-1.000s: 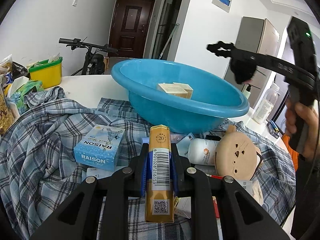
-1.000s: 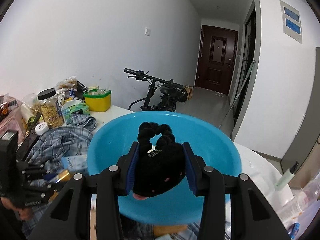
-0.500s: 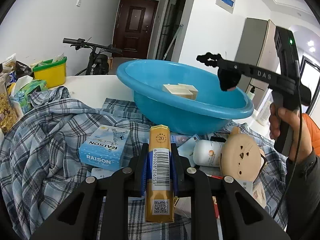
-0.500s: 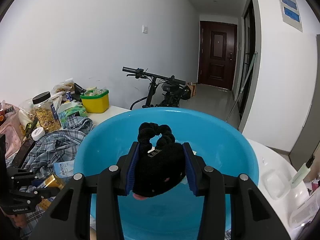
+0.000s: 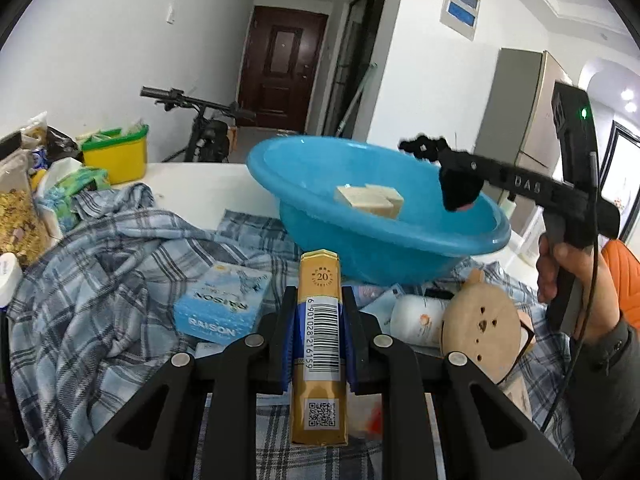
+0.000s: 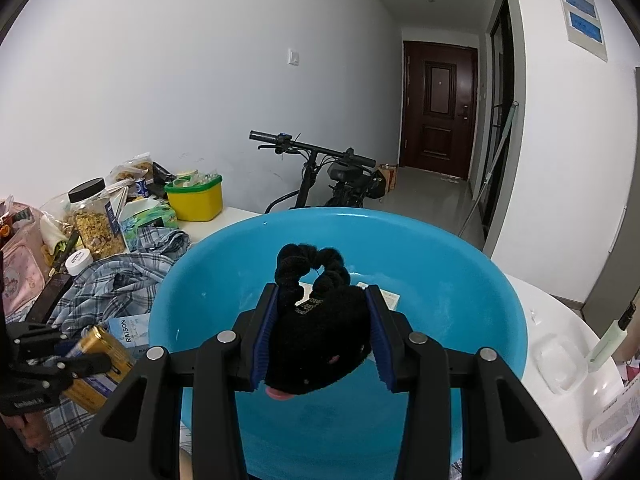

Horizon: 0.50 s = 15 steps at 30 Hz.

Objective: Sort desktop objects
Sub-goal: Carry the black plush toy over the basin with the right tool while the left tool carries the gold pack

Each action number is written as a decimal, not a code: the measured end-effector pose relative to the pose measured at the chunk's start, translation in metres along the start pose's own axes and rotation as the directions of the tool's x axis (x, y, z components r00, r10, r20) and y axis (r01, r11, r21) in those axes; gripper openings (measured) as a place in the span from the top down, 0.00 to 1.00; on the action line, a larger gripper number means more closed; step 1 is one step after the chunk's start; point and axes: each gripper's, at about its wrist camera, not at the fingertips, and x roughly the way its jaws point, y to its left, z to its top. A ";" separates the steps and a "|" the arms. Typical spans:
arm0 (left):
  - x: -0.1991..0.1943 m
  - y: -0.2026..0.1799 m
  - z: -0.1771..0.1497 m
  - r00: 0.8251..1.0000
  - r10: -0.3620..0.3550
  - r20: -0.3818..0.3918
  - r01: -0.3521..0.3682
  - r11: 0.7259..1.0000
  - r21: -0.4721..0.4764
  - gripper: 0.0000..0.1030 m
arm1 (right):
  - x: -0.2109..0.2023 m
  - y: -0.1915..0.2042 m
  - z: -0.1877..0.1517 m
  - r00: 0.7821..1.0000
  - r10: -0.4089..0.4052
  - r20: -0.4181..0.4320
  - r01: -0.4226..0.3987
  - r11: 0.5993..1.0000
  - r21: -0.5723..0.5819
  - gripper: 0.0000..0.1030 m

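Observation:
My left gripper (image 5: 319,300) is shut on a gold box (image 5: 321,344) with a barcode, held above the plaid cloth (image 5: 100,280) in front of the blue basin (image 5: 360,248). My right gripper (image 6: 320,304) is shut on a black plush scrunchie (image 6: 316,336) and holds it over the basin (image 6: 460,280). In the left wrist view the right gripper (image 5: 424,148) hangs over the basin's right side. A cream box (image 5: 370,198) lies inside the basin. The left gripper with the gold box (image 6: 96,364) shows at the lower left of the right wrist view.
A blue RAISON box (image 5: 222,306), a white jar (image 5: 416,318) and a round wooden piece (image 5: 482,322) lie on the cloth. A yellow tub (image 5: 116,154), a cereal jar (image 6: 94,218) and bags stand at the left. A bicycle (image 6: 332,184) stands behind the table.
My right gripper has moved down and further over the basin with the scrunchie. My left gripper has kept its hold on the gold box and shifted slightly.

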 end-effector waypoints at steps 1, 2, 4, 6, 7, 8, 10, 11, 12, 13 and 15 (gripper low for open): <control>-0.003 0.000 0.002 1.000 0.003 0.010 -0.003 1.000 -0.001 0.81 | 0.000 -0.001 0.000 1.000 0.001 0.001 -0.001 1.000 0.003 0.60; -0.006 0.000 0.005 1.000 0.005 0.017 -0.005 1.000 -0.006 0.81 | 0.000 -0.003 -0.001 1.000 -0.001 0.004 0.001 1.000 0.008 0.60; -0.013 0.000 0.013 0.999 0.009 0.030 -0.009 1.000 -0.010 0.81 | 0.001 -0.005 -0.003 1.000 0.002 0.000 -0.002 1.000 0.021 0.60; -0.021 -0.002 0.023 0.999 0.003 0.049 -0.002 1.000 -0.013 0.81 | 0.002 -0.006 -0.005 1.000 -0.003 -0.006 0.004 1.000 0.023 0.60; -0.025 -0.004 0.030 0.998 -0.008 0.059 0.009 1.000 -0.014 0.81 | 0.002 -0.006 -0.005 1.000 -0.005 -0.006 0.005 1.000 0.019 0.60; -0.029 -0.006 0.038 0.997 -0.012 0.071 0.012 1.000 -0.007 0.81 | 0.001 -0.005 -0.005 1.000 -0.008 -0.002 0.008 1.000 0.017 0.60; -0.034 -0.015 0.053 0.996 -0.001 0.095 -0.001 1.000 0.022 0.81 | 0.000 -0.006 -0.005 1.000 -0.004 0.006 0.004 1.000 0.023 0.60; -0.035 -0.019 0.061 0.994 -0.004 0.106 0.001 0.999 0.033 0.81 | -0.001 -0.006 -0.005 1.000 0.000 0.007 0.000 1.000 0.028 0.60; -0.034 -0.023 0.071 0.994 -0.023 0.110 0.018 0.999 0.042 0.81 | -0.001 -0.006 -0.005 1.000 0.000 0.008 0.000 1.000 0.030 0.60; -0.033 -0.026 0.078 0.993 -0.030 0.116 0.025 0.999 0.045 0.81 | -0.002 -0.007 -0.005 1.000 -0.002 0.011 0.001 1.000 0.029 0.60; -0.028 -0.034 0.094 0.991 -0.027 0.130 0.019 0.998 0.063 0.81 | -0.003 -0.007 -0.004 1.000 0.000 0.019 -0.001 0.999 0.033 0.60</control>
